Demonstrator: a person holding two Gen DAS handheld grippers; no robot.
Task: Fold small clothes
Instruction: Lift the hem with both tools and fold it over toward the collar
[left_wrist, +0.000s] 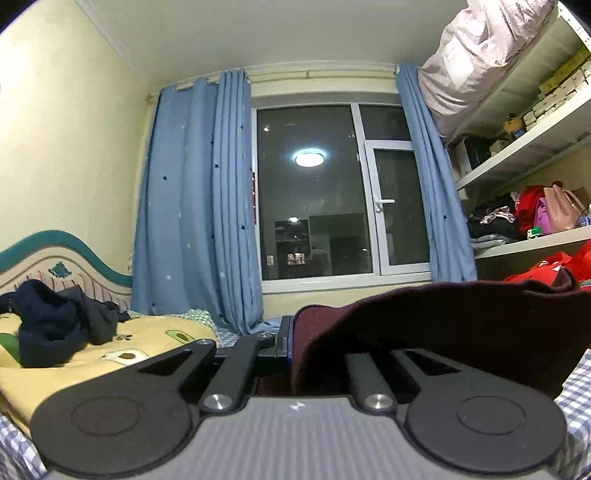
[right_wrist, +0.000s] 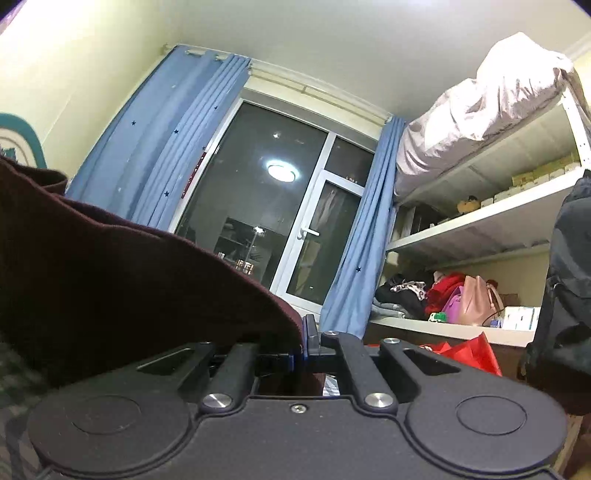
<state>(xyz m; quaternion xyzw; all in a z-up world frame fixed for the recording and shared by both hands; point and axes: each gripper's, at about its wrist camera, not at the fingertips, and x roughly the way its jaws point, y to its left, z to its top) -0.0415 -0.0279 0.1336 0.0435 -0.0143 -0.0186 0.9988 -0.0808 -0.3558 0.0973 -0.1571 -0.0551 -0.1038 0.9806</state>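
**Maroon knit pinched in both grippers, held up over the bed**

Maroon garment (left_wrist: 424, 332) is one piece. Left gripper (left_wrist: 287, 338) is clamped tight on its ribbed edge; right gripper (right_wrist: 303, 341) is clamped tight on the other end (right_wrist: 129, 280). Cloth spans between the two, raised off the bed (left_wrist: 110, 354).

Hidden / cut off:
- Garment type unclear. Cloth drapes over the right half of the left gripper and the left half of the right one, so the fingertips barely show in either view.
- Garment runs off frame right in the left view and off frame left in the right view.
- Dark bulk (right_wrist: 565, 295) at the right edge of the right view: cannot tell what it is.

Counts:
- 1 navy garment (left_wrist: 55, 328), crumpled on the yellow sheet, well apart from the maroon one.
- 2 blue curtains (left_wrist: 199, 199), one on each side of the window (left_wrist: 314, 192).
- 1 ceiling lamp, seen as a reflection in the glass.
- 1 shelf unit (left_wrist: 524, 155), pale bundle (left_wrist: 480, 55) on top, bags and boxes below.

Writing: boxes too small to read.
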